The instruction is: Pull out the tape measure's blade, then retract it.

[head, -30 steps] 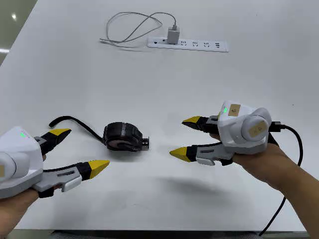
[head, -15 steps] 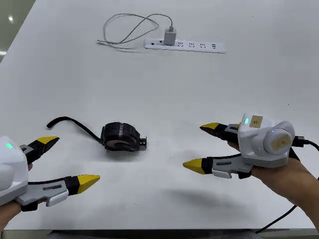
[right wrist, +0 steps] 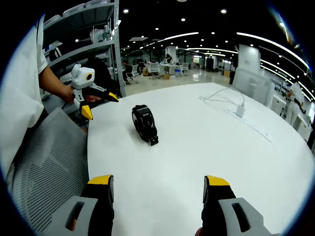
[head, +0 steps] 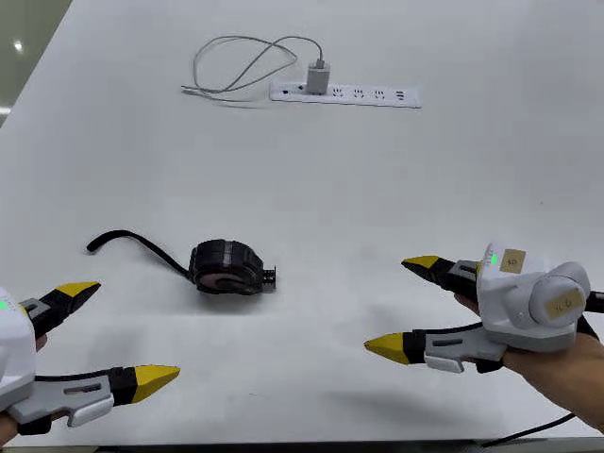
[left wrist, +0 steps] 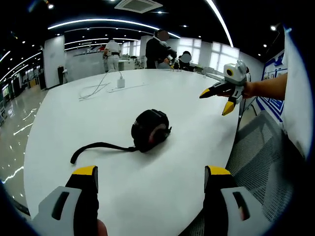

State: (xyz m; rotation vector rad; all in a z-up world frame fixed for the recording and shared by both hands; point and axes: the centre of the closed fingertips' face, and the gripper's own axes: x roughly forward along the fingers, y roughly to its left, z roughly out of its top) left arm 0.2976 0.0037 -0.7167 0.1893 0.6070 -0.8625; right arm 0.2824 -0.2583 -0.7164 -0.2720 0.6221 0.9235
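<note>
A black tape measure lies on the white table, its blade tab pointing right and a black strap trailing off to the left. It also lies ahead in the left gripper view and the right gripper view. My left gripper stands open at the near left, short of the tape measure. My right gripper stands open at the near right, well away from it. Both hold nothing. In the left gripper view the right gripper shows at the right; in the right gripper view the left gripper shows at the left.
A white power strip with a plugged charger and a looped grey cable lies at the far side of the table. A mesh chair stands beside the near edge. People stand far off in the room.
Both grippers have drawn back toward the near edge and further apart. The tape measure has stayed where it lay; the camera has shifted a little.
</note>
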